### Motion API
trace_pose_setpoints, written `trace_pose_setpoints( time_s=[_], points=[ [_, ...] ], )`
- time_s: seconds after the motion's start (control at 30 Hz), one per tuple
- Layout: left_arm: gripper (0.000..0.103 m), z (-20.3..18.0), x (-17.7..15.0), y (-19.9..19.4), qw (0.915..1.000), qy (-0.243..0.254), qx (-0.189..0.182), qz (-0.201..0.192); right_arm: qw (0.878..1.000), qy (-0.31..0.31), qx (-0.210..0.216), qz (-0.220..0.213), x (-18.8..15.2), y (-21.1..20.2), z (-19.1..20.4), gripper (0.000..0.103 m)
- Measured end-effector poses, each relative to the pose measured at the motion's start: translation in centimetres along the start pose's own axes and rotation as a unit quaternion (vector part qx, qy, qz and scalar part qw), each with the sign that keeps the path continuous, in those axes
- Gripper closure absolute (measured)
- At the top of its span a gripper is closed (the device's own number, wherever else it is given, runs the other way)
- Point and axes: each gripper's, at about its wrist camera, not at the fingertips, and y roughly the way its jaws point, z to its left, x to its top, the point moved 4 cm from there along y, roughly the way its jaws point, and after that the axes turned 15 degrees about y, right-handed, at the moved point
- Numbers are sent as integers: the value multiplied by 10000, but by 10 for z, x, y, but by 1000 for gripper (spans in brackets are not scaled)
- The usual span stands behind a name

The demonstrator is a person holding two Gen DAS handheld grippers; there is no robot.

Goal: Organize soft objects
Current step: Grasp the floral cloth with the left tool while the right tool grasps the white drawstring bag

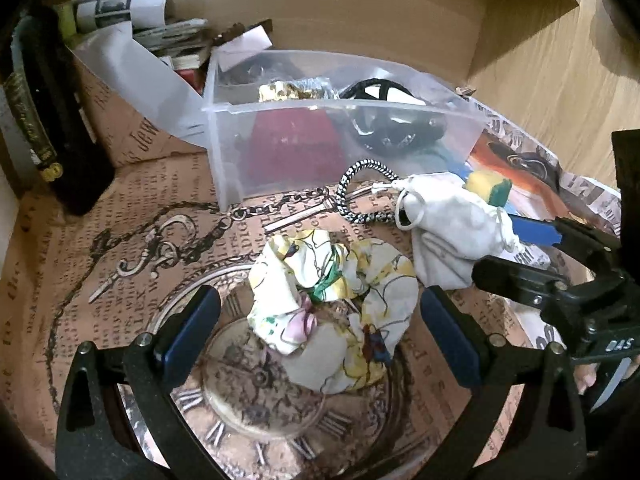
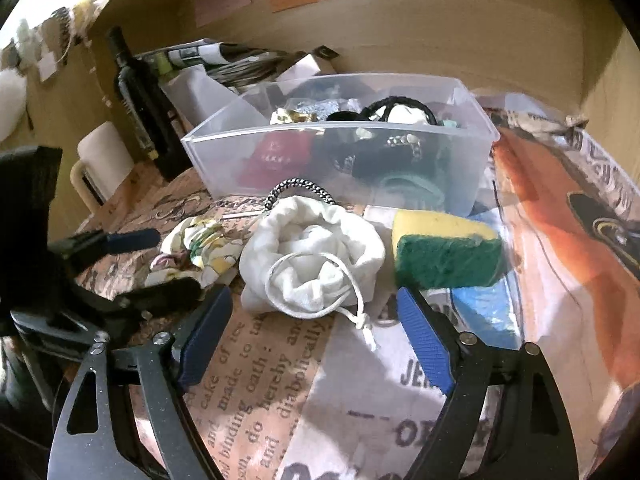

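A floral scrunchie (image 1: 332, 304) lies on the printed table cover, between the open fingers of my left gripper (image 1: 320, 320); it also shows in the right wrist view (image 2: 200, 248). A white drawstring pouch (image 2: 312, 260) lies just ahead of my open right gripper (image 2: 316, 320) and shows in the left wrist view (image 1: 452, 220). A yellow-green sponge (image 2: 444, 252) sits right of the pouch. A black-and-white cord loop (image 1: 360, 196) lies by the clear plastic bin (image 1: 440, 136), which holds several soft items.
A dark bottle (image 2: 136, 100) and a cream mug (image 2: 100, 160) stand at the left. A box of papers (image 1: 132, 32) is behind the bin. Cardboard walls close the back. My right gripper's body (image 1: 560, 280) is at the right of the left wrist view.
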Motion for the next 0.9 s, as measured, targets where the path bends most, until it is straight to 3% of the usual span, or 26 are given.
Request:
trace_pose_setpoints(
  time_s=[0.17, 0.23, 0.43, 0.5, 0.67, 0.9],
  points=[
    [18, -5, 1, 5, 9998, 90, -160, 7, 9999, -118, -42, 33, 7, 6, 8, 24],
    [29, -8, 2, 6, 9997, 148, -191, -13, 9998, -129, -86, 77, 10, 13, 8, 25],
    [67, -7, 3, 3, 9996, 174, -223, -95, 9999, 22, 1, 130, 11, 23, -1, 53],
    [74, -3, 3, -2, 9995, 106, -246, -153, 10000, -15, 48, 46, 11, 16, 0, 60],
    [78, 4, 7, -20, 9991, 0, -85, -424, 9997, -161, 118, -156, 11, -1, 4, 68],
    [78, 14, 31, -58, 9947, -100, 152, -1010, 9973, -310, 299, -592, 24, -31, 13, 69]
  ],
)
